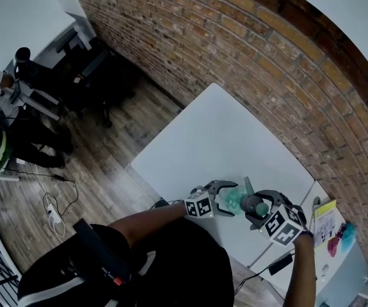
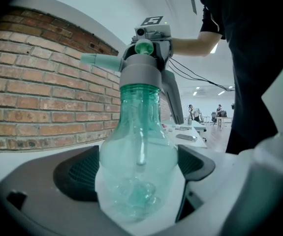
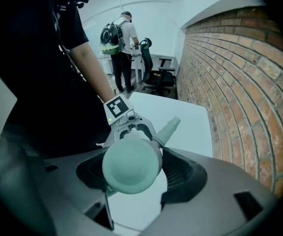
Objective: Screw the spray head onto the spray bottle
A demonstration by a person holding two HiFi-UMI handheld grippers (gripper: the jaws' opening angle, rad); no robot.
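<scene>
Both grippers have something: the left gripper (image 2: 139,167) is clamped round the fat belly of the see-through green spray bottle (image 2: 137,146), and the right gripper (image 3: 131,170) is pinched on the spray head (image 2: 140,72), which sits on the bottle's neck with its nozzle (image 2: 98,60) poking out sideways. It's all held in the air over the near edge of the white table (image 1: 219,139), with a brick wall (image 1: 267,62) along the far side.

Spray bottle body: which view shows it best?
Left gripper view: the translucent green spray bottle fills the frame, held by the left gripper. Head view shows it tiny between both grippers. Right gripper view shows only the spray head, end-on.
</scene>
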